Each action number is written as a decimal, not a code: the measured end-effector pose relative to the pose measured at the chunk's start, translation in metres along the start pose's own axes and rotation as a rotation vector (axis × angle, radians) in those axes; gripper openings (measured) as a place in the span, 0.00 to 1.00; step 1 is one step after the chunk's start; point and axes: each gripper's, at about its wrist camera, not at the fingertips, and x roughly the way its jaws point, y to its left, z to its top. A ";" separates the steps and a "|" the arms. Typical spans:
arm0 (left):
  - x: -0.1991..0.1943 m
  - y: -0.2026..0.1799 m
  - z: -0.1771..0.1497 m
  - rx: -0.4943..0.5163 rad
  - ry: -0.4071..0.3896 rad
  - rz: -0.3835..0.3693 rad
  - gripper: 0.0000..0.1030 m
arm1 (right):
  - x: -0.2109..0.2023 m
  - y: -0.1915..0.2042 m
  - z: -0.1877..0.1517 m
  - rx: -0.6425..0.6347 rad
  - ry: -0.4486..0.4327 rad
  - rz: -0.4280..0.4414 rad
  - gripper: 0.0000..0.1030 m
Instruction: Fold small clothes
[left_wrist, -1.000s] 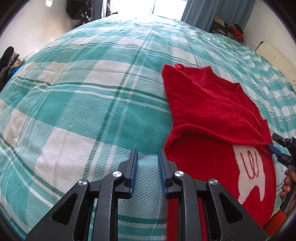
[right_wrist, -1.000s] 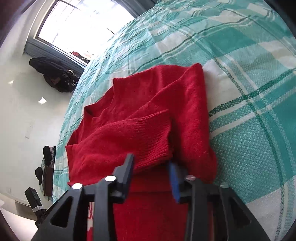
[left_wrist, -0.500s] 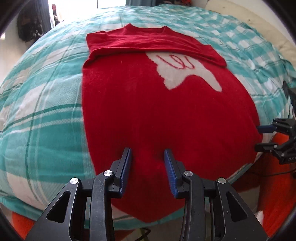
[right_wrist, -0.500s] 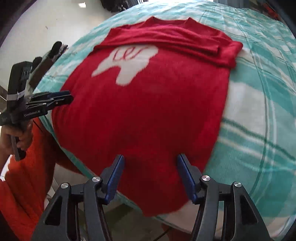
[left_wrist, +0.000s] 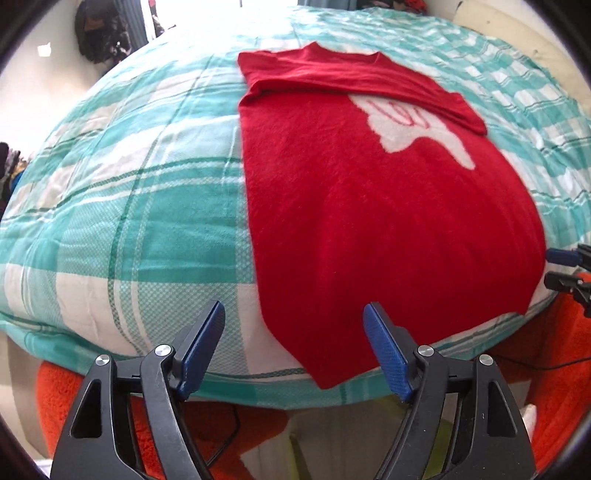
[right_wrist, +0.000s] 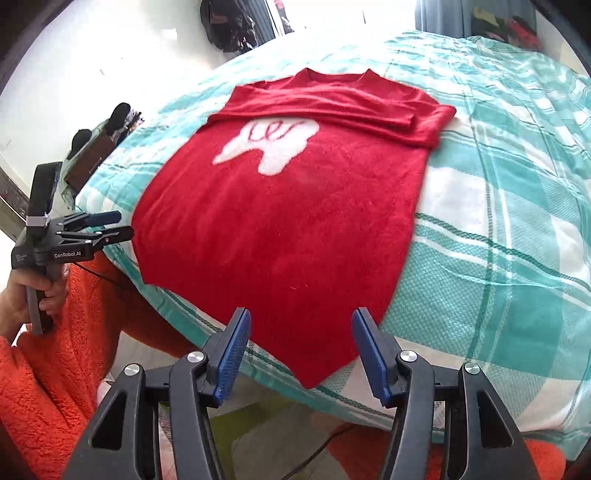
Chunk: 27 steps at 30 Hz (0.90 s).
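The red sweater (right_wrist: 295, 206) lies flat on the checked bedspread (right_wrist: 498, 206), sleeves folded across its chest, bottom fold remaining, while left gripper (left_wrist: 293, 343) and right gripper (right_wrist: 301, 349) gape empty at its hem corners.

Red sweater (left_wrist: 369, 206) flat on the plaid bedspread (left_wrist: 147, 206).
The left gripper (left_wrist: 293, 336) hangs spread wide above its near hem corner.

bedspread: teal-and-white plaid (left_wrist: 155, 206), covers the whole bed
window: bright (right_wrist: 317, 14), 12 o'clock
dark clothes: hanging at 11 o'clock (right_wrist: 229, 26)
curtain: blue (right_wrist: 439, 16), 1 o'clock
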 end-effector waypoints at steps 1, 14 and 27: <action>0.004 0.005 -0.001 -0.019 0.021 0.013 0.77 | 0.013 -0.002 -0.001 0.013 0.056 -0.017 0.57; 0.000 0.019 -0.008 -0.062 0.018 0.036 0.78 | 0.006 -0.019 -0.009 0.136 0.017 -0.010 0.57; 0.007 0.021 -0.012 -0.071 0.029 0.013 0.78 | -0.001 -0.028 -0.012 0.175 -0.022 0.005 0.57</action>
